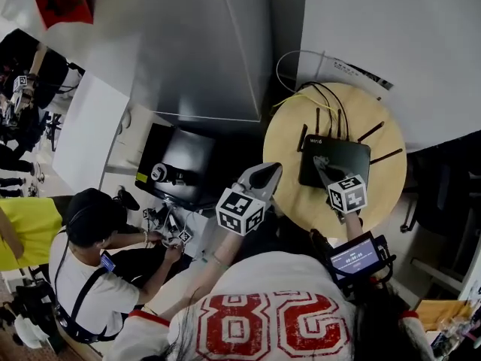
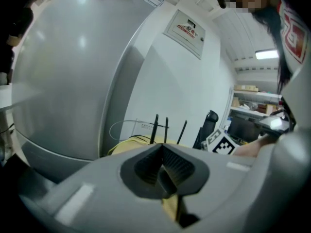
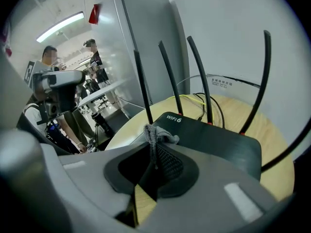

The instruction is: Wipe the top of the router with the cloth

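- nearest in, the right gripper (image 1: 325,165) has its jaws pinched on a grey cloth (image 3: 156,131), and a tuft of it pokes up past the tips.
- that cloth hangs over the near corner of the black router (image 3: 214,140), right by its white lettering; no view shows whether it presses on the lid.
- the left gripper (image 1: 264,174) hovers off the table's left edge, well apart from the router, its jaws closed together with nothing between them.
- the router lies flat on the round wooden table (image 1: 361,111), with its thin black antennas (image 3: 141,81) standing up along the far side.
- behind them, yellow and black cables (image 1: 308,100) run off the table's back edge toward the white wall.
- down to the left, a seated person (image 1: 90,254) handles small gear on the floor.
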A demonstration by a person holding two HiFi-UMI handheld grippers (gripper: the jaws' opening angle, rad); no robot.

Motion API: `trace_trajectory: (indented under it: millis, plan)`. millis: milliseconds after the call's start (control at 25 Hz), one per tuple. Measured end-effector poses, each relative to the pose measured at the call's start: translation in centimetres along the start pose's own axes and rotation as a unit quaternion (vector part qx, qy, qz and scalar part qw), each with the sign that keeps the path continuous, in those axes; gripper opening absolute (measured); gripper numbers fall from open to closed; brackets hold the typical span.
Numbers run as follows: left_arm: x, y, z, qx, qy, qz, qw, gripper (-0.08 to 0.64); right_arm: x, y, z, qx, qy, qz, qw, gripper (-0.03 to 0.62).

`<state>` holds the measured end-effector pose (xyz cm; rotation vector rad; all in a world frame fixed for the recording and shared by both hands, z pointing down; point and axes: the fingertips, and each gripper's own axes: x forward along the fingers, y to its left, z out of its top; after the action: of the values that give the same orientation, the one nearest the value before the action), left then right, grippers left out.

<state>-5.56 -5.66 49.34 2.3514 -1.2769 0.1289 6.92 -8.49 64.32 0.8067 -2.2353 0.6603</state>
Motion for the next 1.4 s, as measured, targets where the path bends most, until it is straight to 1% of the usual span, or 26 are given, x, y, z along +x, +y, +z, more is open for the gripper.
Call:
trace_trajectory:
  millis: [400, 600, 800, 1080, 1240, 1400]
  plan:
    - [2.3, -2.2, -0.9, 0.003, 0.020, -0.051, 0.9985, 0.005, -2.1, 3.9, -4.2, 0.038, 0.000, 0.012, 0.999, 0.038]
    - [3.1, -2.6, -0.9, 0.002, 0.020, -0.057, 0.9982, 0.005, -2.3, 4.0, -4.5, 0.052, -0.005, 0.016, 0.999, 0.038]
    - [3.0, -1.9, -0.8, 0.001, 0.017, -0.044, 0.9989, 0.005, -2.4, 0.7, -1.8, 0.040, -0.020, -0.005, 0.999, 0.038]
    - [1.5, 0.4, -0.1, -0.006, 0.006, -0.002, 1.0000, 0.005, -1.9, -4.9, 1.8, 0.022, -0.017, -0.037, 0.999, 0.038]
    - [0.5, 1.8, 0.0, -0.013, 0.001, 0.022, 0.9997, 0.005, -0.9, -6.9, 3.2, 0.016, -0.011, -0.044, 0.999, 0.038]
    - [-0.2, 2.7, 0.0, -0.019, -0.003, 0.041, 0.9990, 0.005, 0.3, -8.1, 3.5, 0.014, 0.003, -0.048, 0.999, 0.038]
